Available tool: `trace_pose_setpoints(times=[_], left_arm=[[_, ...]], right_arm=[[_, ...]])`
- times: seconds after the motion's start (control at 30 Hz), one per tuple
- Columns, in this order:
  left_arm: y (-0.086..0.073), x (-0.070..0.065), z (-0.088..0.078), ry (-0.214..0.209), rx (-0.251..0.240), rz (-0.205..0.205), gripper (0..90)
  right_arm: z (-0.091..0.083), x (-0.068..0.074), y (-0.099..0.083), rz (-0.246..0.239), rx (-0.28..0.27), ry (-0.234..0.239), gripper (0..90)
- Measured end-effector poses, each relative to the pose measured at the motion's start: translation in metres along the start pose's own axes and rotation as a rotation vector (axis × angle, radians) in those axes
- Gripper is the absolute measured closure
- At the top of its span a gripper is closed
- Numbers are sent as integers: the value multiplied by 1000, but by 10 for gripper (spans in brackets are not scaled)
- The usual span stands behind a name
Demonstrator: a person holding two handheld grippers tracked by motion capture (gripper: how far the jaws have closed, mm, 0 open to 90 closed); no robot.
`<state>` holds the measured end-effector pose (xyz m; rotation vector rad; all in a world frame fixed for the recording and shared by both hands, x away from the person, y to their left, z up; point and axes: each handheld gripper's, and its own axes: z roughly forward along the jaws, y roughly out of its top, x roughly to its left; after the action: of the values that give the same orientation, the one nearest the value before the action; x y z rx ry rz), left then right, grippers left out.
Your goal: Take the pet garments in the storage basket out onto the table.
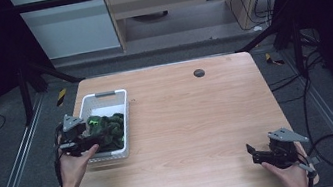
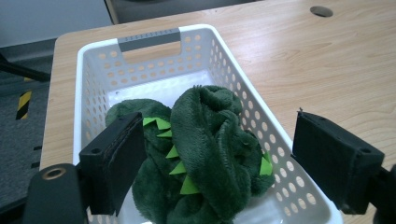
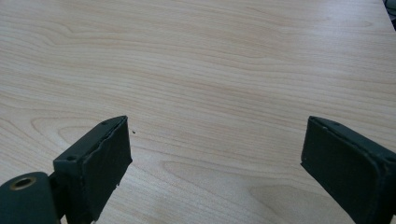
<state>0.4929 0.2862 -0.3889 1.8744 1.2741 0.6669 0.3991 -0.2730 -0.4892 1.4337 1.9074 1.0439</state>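
A dark green plush toy (image 2: 205, 154) with light green felt spikes lies bunched in a white perforated basket (image 2: 149, 35) at the table's left side. In the high view the toy (image 1: 106, 128) fills the near half of the basket (image 1: 102, 99). My left gripper (image 2: 222, 161) hovers over the basket's near end, open, its jaws wide on either side of the plush without pinching it; the high view shows it (image 1: 80, 137) at the basket's near left corner. My right gripper (image 3: 215, 163) is open above bare wood, and sits at the table's front right (image 1: 258, 155).
The wooden table (image 1: 194, 119) has a round dark cable hole (image 1: 198, 72) near its far edge. Cables trail on the floor at the right. Black frame legs stand beyond the table's far corners.
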Motion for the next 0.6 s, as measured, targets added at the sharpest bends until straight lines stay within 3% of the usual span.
trace_pose_setpoints(times=[0.6], left_arm=[[15, 2, 20, 7, 85, 40, 154]], right_arm=[[1, 0, 0, -3, 10, 9, 81]])
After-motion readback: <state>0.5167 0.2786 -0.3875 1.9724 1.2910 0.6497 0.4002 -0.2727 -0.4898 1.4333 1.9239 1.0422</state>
